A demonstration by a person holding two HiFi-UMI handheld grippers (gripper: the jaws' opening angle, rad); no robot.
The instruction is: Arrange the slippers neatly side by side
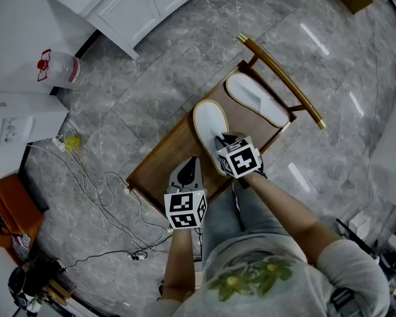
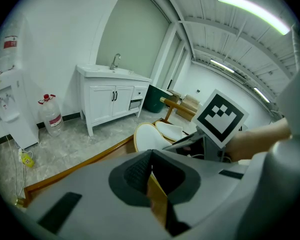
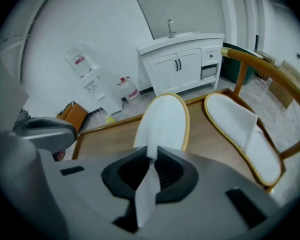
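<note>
A water bottle [image 1: 56, 68] stands on the floor at far left, with a white cabinet [image 1: 132, 5] beyond it. The left tongs [image 1: 187, 167] [image 2: 150, 156] hang over the front edge of the wooden chair [image 1: 162, 160]. Their jaws are closed together, and only a brown sliver shows in the slit below the pads, which I cannot name.

The near slipper [image 1: 210, 121] [image 3: 165, 119], white with a gold rim, lies lengthwise on the seat with its far end pointing toward the chair's back. The right tongs [image 1: 222, 141] [image 3: 152, 159] are clamped on the white fabric at its near end, and the cloth is pinched flat between the pads.

The far slipper [image 1: 256, 98] [image 3: 240, 129] lies to the right, just beside the first, against the back rail. It is angled across the seat rather than parallel with the near slipper.
</note>
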